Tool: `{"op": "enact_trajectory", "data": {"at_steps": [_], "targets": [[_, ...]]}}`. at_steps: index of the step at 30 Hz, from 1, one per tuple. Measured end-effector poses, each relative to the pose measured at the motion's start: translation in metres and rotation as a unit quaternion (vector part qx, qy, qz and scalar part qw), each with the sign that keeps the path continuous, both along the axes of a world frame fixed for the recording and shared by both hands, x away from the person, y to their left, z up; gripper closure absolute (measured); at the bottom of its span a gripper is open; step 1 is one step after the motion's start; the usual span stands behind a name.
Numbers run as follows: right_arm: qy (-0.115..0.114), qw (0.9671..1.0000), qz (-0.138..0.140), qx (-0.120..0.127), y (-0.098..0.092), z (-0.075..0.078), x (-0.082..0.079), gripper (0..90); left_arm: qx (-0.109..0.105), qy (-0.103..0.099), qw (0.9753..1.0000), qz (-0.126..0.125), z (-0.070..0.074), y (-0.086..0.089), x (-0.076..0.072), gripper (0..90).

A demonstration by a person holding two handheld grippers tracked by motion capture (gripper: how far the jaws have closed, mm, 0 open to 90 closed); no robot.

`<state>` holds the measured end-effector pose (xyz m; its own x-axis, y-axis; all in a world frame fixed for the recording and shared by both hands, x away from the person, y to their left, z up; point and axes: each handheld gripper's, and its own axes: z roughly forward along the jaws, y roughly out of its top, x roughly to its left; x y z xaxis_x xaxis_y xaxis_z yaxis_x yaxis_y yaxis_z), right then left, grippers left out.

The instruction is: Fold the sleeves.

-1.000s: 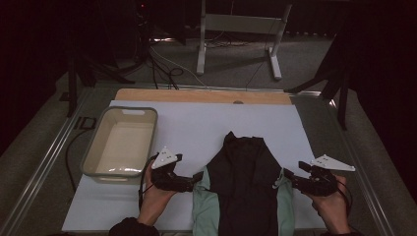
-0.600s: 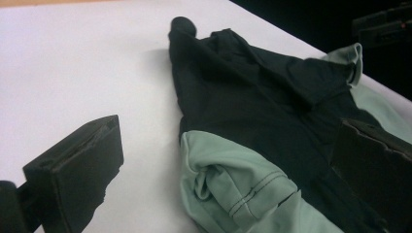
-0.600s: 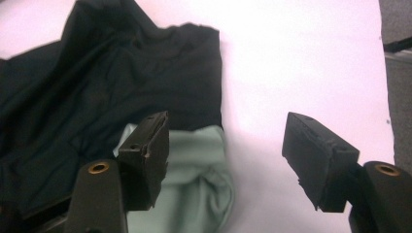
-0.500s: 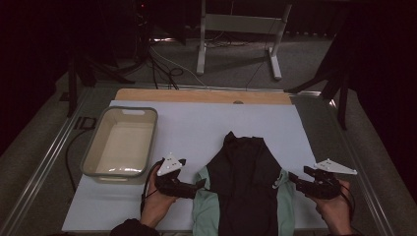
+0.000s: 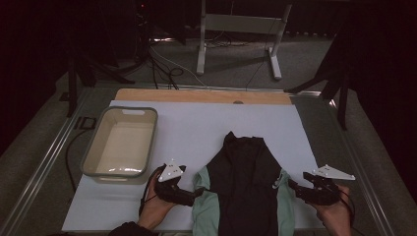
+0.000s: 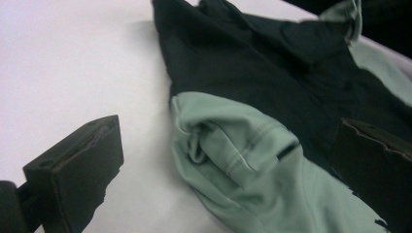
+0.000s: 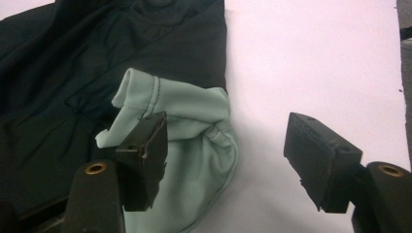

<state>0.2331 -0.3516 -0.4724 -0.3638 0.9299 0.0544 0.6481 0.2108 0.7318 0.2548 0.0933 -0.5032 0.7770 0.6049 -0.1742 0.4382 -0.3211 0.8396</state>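
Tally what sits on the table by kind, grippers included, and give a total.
Garment, black with mint-green sleeves: 1
Beige plastic tub: 1
Handheld grippers, left and right, both open beside the sleeves: 2
Total: 4

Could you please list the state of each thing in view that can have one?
Shirt: lying flat on the table, mint sleeves folded in at both sides, not gripped.
Left claw: open, jaws either side of the left mint sleeve.
Right claw: open, at the right mint sleeve.
Bin: upright, empty.
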Motion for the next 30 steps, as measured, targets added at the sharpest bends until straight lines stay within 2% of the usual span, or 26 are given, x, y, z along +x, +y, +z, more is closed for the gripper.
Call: {"op": "enact_trajectory", "data": {"at_steps": [8,11,13,16,21,27,30], "targets": [[0.006,1.0,0.0,0.007,-0.002,-0.006,-0.001,30.3,0.028,0.015,0.9993,-0.018,-0.006,-0.007,-0.003,1.4],[0.008,0.9999,-0.002,0.012,-0.003,-0.007,-0.001,28.9,0.036,0.026,0.9989,-0.013,-0.01,-0.008,-0.003,2.1],[0.008,0.9999,-0.001,0.014,-0.003,-0.007,-0.002,28.1,0.04,0.038,0.9984,-0.013,-0.012,-0.008,-0.002,5.4],[0.009,0.9998,0.001,0.015,-0.003,-0.007,-0.003,27.9,0.049,0.044,0.9978,-0.004,-0.016,-0.01,-0.001,10.0],[0.012,0.9998,0.002,0.018,-0.004,-0.008,-0.005,28.0,0.072,0.046,0.9961,0.019,-0.02,-0.012,0.001,16.7],[0.017,0.9997,0.004,0.018,-0.005,-0.009,-0.008,28.2,0.101,0.041,0.9939,0.018,-0.025,-0.021,-0.001,17.0],[0.02,0.9996,0.006,0.016,-0.005,-0.011,-0.009,28.5,0.102,0.039,0.994,0.01,-0.024,-0.022,-0.002,24.9]]}}
